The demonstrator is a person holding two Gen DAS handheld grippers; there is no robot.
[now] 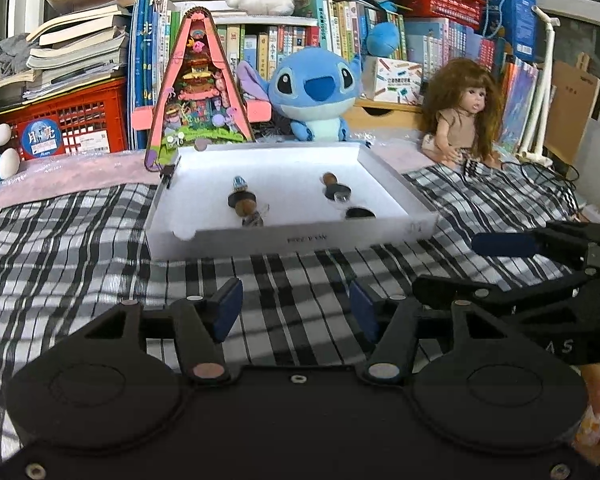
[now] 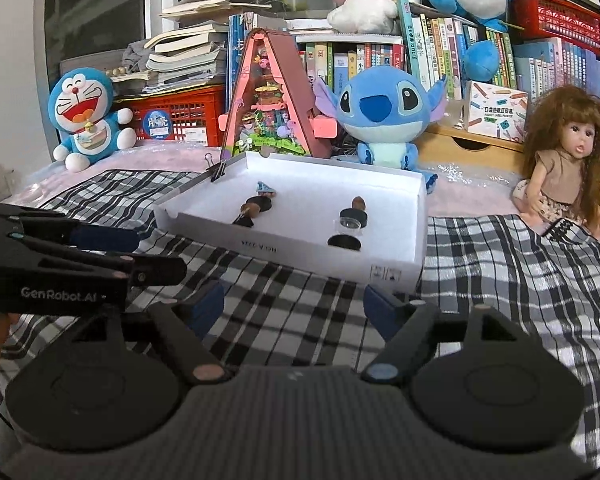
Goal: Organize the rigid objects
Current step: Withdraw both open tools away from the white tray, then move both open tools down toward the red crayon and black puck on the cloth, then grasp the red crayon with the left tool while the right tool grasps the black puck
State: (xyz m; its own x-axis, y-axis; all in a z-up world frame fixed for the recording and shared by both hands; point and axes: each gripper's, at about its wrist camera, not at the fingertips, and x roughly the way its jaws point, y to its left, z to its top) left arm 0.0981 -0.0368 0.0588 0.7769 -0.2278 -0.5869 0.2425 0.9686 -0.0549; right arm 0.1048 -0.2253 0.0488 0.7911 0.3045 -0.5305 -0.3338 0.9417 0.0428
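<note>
Two hand-held black grippers with dark-blue pads hover over a black-and-white checked cloth (image 1: 100,240), side by side and near the front wall of one shallow white cardboard box (image 1: 220,242). The left gripper (image 1: 296,308) has its two fingers spread, nothing between them but the cloth. The right gripper (image 2: 296,308) is spread wider still, also empty; it shows at the right edge of the left wrist view, and the left one at the left edge of the right wrist view.

The box lies open on the cloth, with one black binder clip (image 2: 216,170) on its far left corner. Inside sit small rigid pieces in two groups. On the left is a row: one blue-and-white patterned piece (image 2: 266,187) at the far end, one black disc (image 2: 260,203) touching it, one brown rounded piece (image 2: 251,211) and another dark piece nearest the front, partly hidden by the wall. On the right are one brown rounded piece (image 2: 358,202), one black-rimmed clear disc (image 2: 353,219) and one flat black disc (image 2: 344,242); how many parts each stack holds I cannot tell exactly.

Behind the box stand one pink triangular miniature house (image 1: 198,92), one blue plush alien (image 1: 316,88) and one long-haired doll in a tan dress (image 1: 460,116). One blue-and-white cat plush (image 2: 86,116) sits at far left in front of one red plastic crate (image 2: 184,114), with rows of books (image 1: 284,40) behind.
</note>
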